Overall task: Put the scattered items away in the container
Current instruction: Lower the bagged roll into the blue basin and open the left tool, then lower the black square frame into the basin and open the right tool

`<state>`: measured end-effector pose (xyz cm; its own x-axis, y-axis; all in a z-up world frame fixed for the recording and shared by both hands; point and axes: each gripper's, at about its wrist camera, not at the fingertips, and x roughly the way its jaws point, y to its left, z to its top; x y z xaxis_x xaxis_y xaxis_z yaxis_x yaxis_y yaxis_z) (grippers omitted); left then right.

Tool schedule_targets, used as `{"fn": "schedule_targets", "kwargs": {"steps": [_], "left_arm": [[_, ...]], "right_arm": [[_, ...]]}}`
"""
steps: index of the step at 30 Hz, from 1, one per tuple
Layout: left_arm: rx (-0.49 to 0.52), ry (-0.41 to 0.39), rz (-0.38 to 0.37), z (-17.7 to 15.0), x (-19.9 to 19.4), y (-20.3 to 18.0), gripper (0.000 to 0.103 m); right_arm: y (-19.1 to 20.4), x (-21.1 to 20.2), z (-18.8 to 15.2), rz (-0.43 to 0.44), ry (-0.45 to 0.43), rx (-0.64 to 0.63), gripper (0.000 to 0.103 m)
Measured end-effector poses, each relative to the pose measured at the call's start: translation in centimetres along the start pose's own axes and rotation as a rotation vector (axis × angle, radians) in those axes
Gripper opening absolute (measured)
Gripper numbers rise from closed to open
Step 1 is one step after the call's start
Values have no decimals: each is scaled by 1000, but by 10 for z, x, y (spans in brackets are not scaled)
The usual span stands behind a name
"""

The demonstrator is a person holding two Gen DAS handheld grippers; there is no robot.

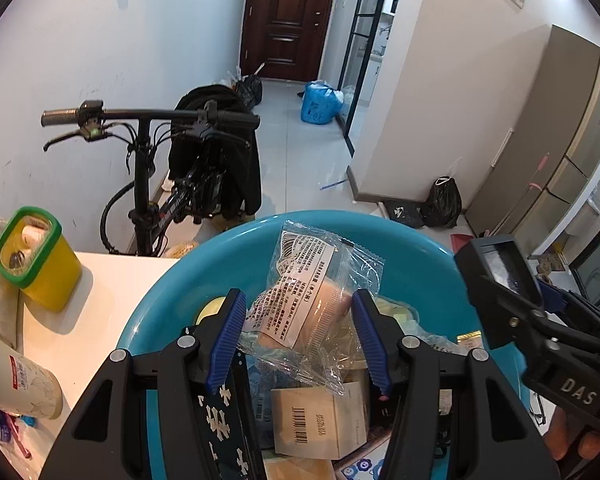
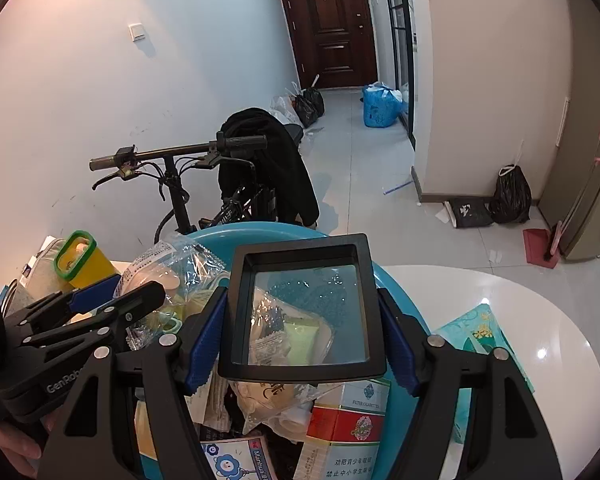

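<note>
A blue basin (image 1: 204,268) on the white table holds several packets and boxes. My left gripper (image 1: 300,312) is shut on a clear plastic packet with a comb inside (image 1: 312,284), held over the basin. My right gripper (image 2: 302,328) is shut on a black square-framed magnifier (image 2: 304,308), held above the basin (image 2: 400,296). The right gripper also shows in the left wrist view (image 1: 512,280), at the basin's right rim. The left gripper with its packet (image 2: 168,272) shows in the right wrist view at the left.
A yellow box with a green rim (image 1: 36,256) stands on the table left of the basin. A white tube (image 1: 20,384) lies at the near left. A teal tissue pack (image 2: 484,336) lies right of the basin. A black bicycle (image 1: 160,160) stands behind the table.
</note>
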<state>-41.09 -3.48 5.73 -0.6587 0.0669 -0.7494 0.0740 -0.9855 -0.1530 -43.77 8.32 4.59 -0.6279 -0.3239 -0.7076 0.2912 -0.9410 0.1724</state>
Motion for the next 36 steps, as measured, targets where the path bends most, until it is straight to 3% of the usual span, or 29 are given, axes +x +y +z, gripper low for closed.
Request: {"fn": "schedule_targets", "kwargs": {"steps": [6,9,14,16,21,36], "left_arm": [[-16,1,6,1,0,6,61],[-9,-10,10,2,-2,7,74],[-25,-33,4,6,-12,10,76],[-23,-62,18,7,-19,10,84],[-13,-109,34,10,-33,13,85],[-25,-128,21,13,-43,16,85]], "right_arm": [[1,2,0,-4,4,-7,70],[3,8,-1,-2,20,-15,70],[8,16,-4,-1,46,-27,70],[9,18,-5,-3,51,-32,70],[10,19,-5,-8,58,-37,70],[8,30,-10,-21,103,-32,70]]}}
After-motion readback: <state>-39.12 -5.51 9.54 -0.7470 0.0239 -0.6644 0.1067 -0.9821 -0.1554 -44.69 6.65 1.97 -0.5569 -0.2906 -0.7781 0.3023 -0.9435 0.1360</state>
